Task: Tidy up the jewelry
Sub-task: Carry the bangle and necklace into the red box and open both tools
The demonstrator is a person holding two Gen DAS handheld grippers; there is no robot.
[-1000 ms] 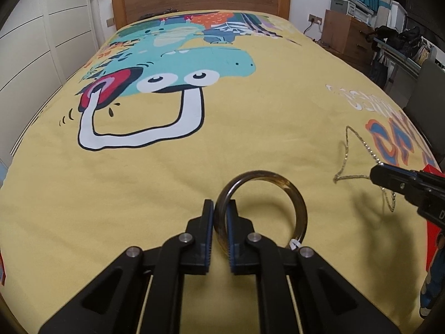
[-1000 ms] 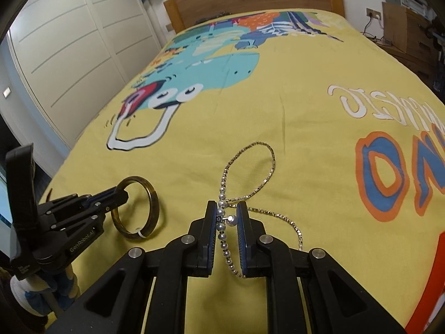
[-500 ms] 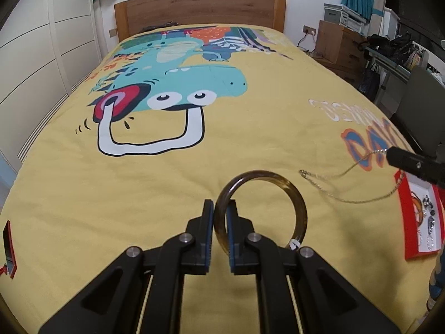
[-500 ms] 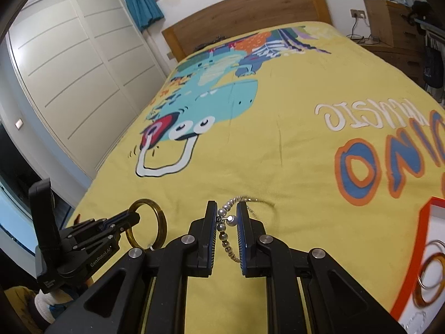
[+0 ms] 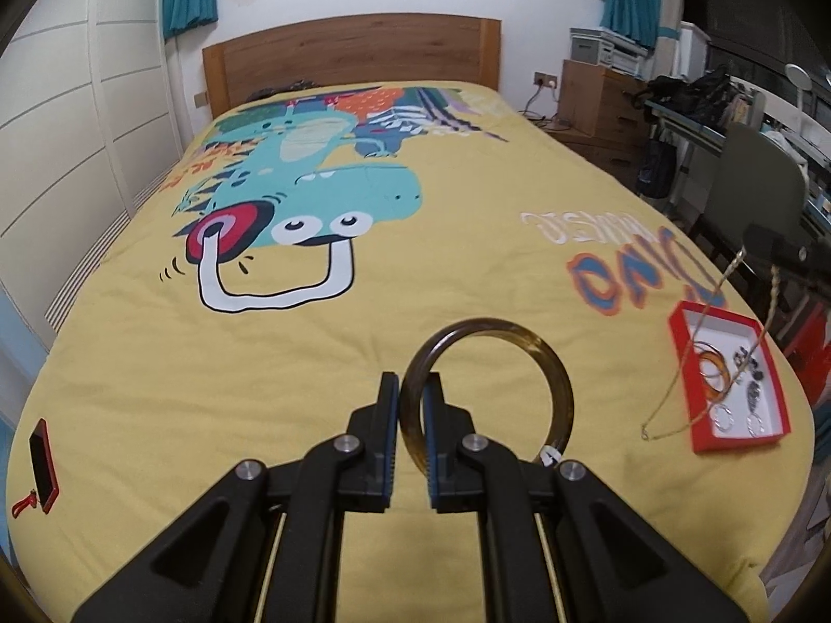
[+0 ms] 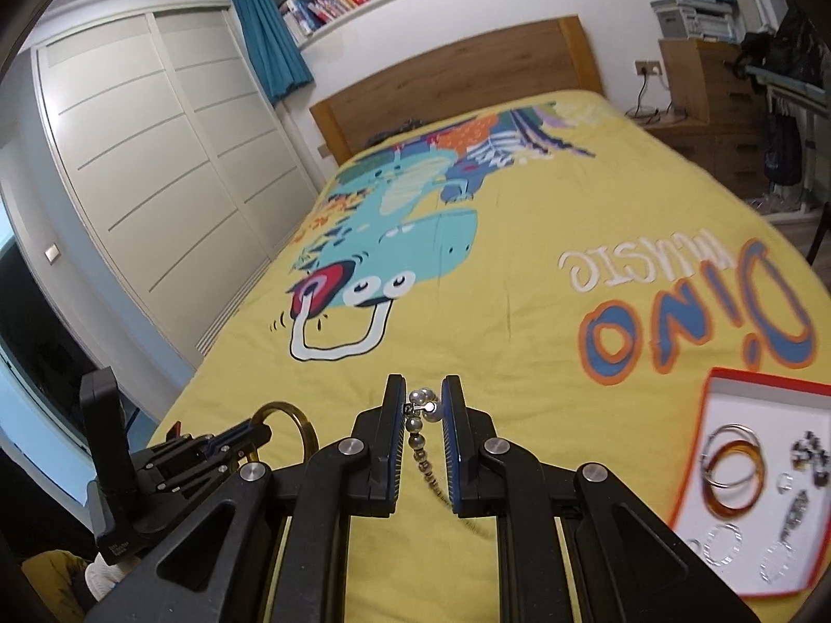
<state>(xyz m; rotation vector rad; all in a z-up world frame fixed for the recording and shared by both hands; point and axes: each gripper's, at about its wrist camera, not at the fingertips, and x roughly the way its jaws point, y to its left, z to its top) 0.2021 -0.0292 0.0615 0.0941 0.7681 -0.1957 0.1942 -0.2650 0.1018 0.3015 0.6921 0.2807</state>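
My left gripper is shut on a dark amber bangle, held up above the yellow bedspread. In the right wrist view that left gripper and its bangle show at lower left. My right gripper is shut on a beaded silver necklace, which hangs down between its fingers. From the left wrist view the right gripper sits at the far right, the necklace dangling over a red-rimmed jewelry tray.
The tray lies at the bed's right edge and holds orange bangles, rings and earrings. A small red case lies at the bed's left edge. A wooden headboard is far ahead; wardrobe doors stand left, a desk and chair right.
Both grippers rose off the bedspread with their pieces. The necklace left the bed and now hangs free. The red tray has come into both views at the right.
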